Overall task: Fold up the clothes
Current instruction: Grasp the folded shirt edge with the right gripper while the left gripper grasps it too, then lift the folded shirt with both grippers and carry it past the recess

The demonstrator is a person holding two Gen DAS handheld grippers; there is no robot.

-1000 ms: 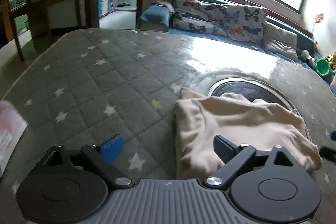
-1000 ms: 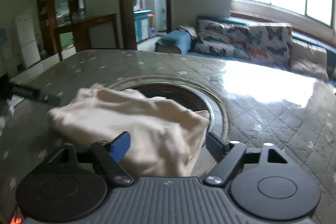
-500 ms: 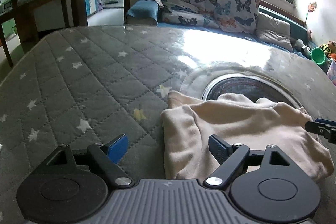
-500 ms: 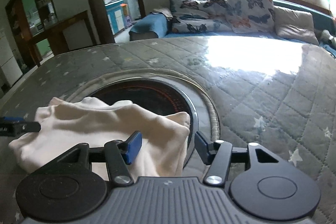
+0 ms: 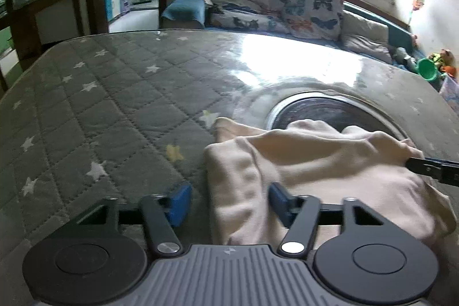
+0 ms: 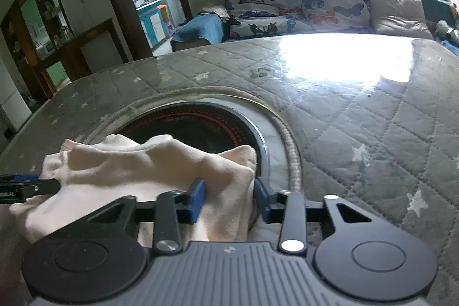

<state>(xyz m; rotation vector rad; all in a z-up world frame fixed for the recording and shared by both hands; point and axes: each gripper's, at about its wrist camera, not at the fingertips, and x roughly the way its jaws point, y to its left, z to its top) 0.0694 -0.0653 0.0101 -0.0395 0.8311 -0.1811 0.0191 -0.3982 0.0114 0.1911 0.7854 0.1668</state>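
A cream garment (image 5: 315, 159) lies bunched on the grey star-quilted table cover (image 5: 100, 105), partly over a round dark hob. My left gripper (image 5: 229, 205) straddles the garment's left corner, its jaws partly closed with cloth between them. In the right wrist view the same garment (image 6: 137, 171) fills the lower left. My right gripper (image 6: 229, 198) straddles its right corner, jaws narrowed against the cloth. Each gripper's fingertip shows at the edge of the other's view.
The round dark hob (image 6: 198, 131) sits in the table's middle under the garment. A sofa with butterfly cushions (image 5: 275, 7) stands beyond the far edge. A dark wooden desk (image 5: 43, 16) and a doorway are at the far left.
Both grippers have moved in onto the garment's two near corners and their jaws have narrowed around the cloth. The garment has bunched up slightly between them.
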